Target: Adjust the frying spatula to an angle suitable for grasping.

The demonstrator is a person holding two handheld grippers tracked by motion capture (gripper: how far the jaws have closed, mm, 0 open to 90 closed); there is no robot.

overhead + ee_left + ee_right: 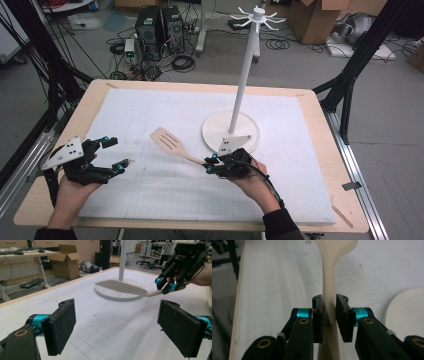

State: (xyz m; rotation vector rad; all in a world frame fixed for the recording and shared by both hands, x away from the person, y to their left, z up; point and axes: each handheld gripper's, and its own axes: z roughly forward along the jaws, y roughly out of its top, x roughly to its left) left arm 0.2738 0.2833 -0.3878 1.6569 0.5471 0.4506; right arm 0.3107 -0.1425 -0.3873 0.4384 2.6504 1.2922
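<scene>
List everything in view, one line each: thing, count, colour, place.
spatula: 1, pale cream, slotted, held by its handle above the mat
stand: 1, white, round base on the mat, hooks on top
mat: 1, white, covers the table
table: 1, light wood
computer towers: 2, black, on the floor behind
cardboard boxes: brown, far floor
left gripper: 1, black, open, holding nothing
right gripper: 1, black, shut on the spatula
</scene>
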